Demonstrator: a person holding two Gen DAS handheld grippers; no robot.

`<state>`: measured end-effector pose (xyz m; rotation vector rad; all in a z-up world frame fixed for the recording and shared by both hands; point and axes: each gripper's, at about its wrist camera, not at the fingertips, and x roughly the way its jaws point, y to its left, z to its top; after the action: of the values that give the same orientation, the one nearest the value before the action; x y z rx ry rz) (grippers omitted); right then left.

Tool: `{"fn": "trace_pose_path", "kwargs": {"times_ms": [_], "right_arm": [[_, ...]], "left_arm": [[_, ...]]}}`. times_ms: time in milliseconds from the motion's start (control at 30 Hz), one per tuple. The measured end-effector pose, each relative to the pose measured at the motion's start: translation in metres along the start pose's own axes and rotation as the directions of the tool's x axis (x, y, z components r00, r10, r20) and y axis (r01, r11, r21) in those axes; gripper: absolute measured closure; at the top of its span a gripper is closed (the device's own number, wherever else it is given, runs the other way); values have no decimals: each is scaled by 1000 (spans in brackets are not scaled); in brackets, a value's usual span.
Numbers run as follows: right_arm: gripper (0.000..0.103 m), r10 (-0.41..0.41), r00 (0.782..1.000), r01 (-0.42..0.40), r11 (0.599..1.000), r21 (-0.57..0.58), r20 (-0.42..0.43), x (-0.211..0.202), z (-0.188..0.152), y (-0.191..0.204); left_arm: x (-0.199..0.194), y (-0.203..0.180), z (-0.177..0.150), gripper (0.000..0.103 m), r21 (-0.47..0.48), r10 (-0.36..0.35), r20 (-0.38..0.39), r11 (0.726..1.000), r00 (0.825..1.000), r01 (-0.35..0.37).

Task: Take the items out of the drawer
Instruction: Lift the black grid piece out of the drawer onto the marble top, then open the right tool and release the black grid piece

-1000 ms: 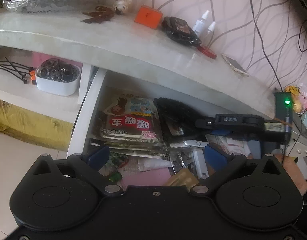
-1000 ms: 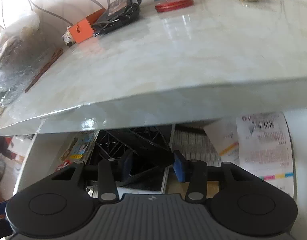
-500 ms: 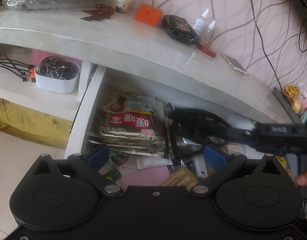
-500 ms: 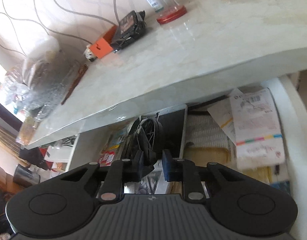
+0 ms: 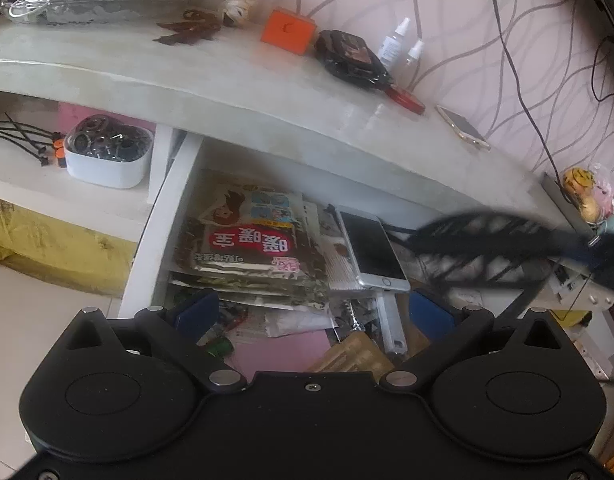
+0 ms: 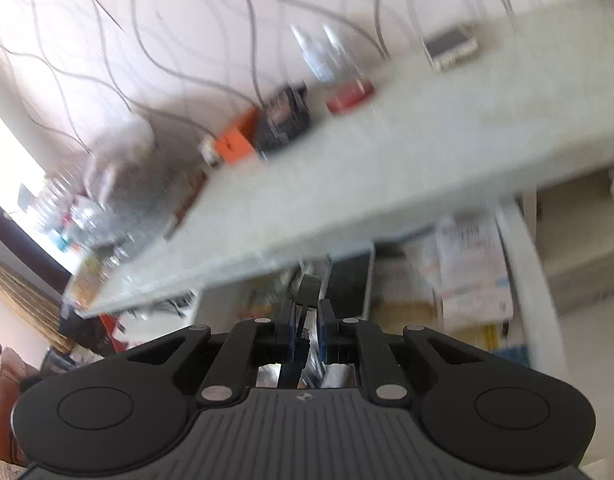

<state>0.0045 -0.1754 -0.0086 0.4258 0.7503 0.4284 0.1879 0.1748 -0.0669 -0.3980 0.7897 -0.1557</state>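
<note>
Right gripper [image 6: 307, 338] is clamped on a black mesh thing [image 5: 487, 248], holding it up over the drawer's [image 5: 155, 264] right side, so that one's basically out. Left gripper [image 5: 313, 314] hangs wide open and empty above the drawer, where snack packs [image 5: 247, 248], a phone [image 5: 371, 248] and papers are left inside.

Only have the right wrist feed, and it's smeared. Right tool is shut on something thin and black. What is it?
Observer: The left wrist view shows a black wire-mesh thing, blurred, which the right tool holds up over the right side of the drawer.
Operator: Left tool busy?
Observer: No. The left tool is open and empty, near the drawer's front.
Operator: What else is in there?
Observer: A silver phone lies screen up, between the mesh and a red-labelled packet.
</note>
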Motion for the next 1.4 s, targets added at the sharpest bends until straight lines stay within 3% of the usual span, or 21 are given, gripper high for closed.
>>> {"fn": "trace_pose_path", "kwargs": {"times_ms": [167,267,367,567,667,733,800,867,967,1033,1133,1200,1233,1267,1400], "right_arm": [[90,-11,983,6,1000,25,182,-44,41,-9],[90,-94,942,69,994,88,322,-65,69,-42],[90,-180,901,110,975,194,395,-64,94,-94],[90,-297,878,174,929,327,377,-21,119,-178],[89,-343,863,231,921,315,370,-9,124,-189],[88,-397,845,310,910,276,360,-1,128,-188],[82,-439,835,380,896,230,332,7,130,-183],[52,-473,818,435,881,184,329,9,127,-175],[51,-495,792,509,859,59,357,8,115,-148],[51,-444,826,479,878,-16,347,6,102,-129],[51,-294,927,336,926,-173,232,9,72,-85],[37,-212,970,239,925,-296,121,20,45,-46],[19,-195,977,213,909,-357,84,28,31,-28],[7,-184,981,189,889,-416,52,37,17,-10],[7,-241,969,166,801,-575,-56,89,-24,37]], "left_arm": [[1,-2,0,0,1,-6,-4,1000,1000,7],[0,-5,-1,0,13,-13,-4,1000,1000,13],[-3,-6,-2,0,21,-14,-2,1000,1000,14],[-7,-7,-3,0,19,9,1,1000,1000,-9],[-5,-8,-3,0,19,13,-4,1000,1000,-13],[-3,-9,-3,0,21,10,-11,1000,1000,-10],[-1,-9,-2,0,25,4,-16,1000,1000,-4],[0,-9,-2,0,24,4,-16,1000,1000,-3],[1,-8,-2,0,21,3,-16,1000,1000,-2],[2,-7,-1,0,20,2,-16,1000,1000,-2],[3,-6,-1,0,12,1,-11,1000,1000,-1],[4,-5,0,0,6,0,-7,1000,1000,0],[4,-4,0,0,3,-1,-5,1000,1000,1],[4,-4,1,0,-1,-1,0,1000,1000,1],[-5,6,4,0,-39,0,44,999,999,2]]}}
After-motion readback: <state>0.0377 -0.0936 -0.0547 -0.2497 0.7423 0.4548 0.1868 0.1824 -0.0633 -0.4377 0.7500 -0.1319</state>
